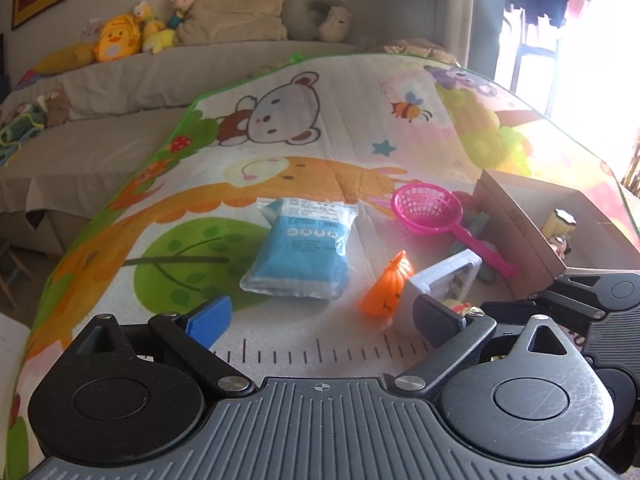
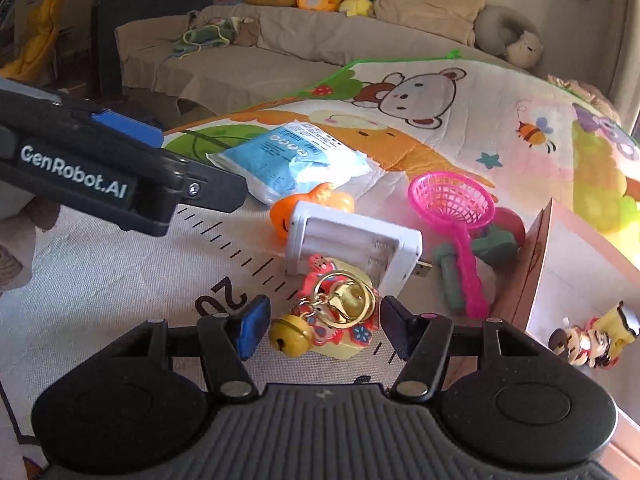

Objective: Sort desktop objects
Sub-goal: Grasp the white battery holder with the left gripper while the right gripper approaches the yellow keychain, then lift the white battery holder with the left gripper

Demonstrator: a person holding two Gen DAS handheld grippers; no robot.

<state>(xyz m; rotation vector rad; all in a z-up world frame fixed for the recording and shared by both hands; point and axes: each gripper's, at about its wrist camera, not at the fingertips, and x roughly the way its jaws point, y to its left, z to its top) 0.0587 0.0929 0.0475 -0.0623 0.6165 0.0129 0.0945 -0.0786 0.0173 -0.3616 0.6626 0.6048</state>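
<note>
A cartoon play mat covers the tabletop, and a cardboard box stands open on its right side with a small figurine lying inside. On the mat, a blue-and-white packet lies near the middle, with a pink toy strainer well to its right, its handle running toward the box. A white battery holder sits between them, touching an orange toy on its left. The left claw hovers over bare mat with its fingers spread wide and nothing between them. The right claw is partly open around a keychain charm with a gold bell; its pads seem not to touch it, though the view there is crowded.
</note>
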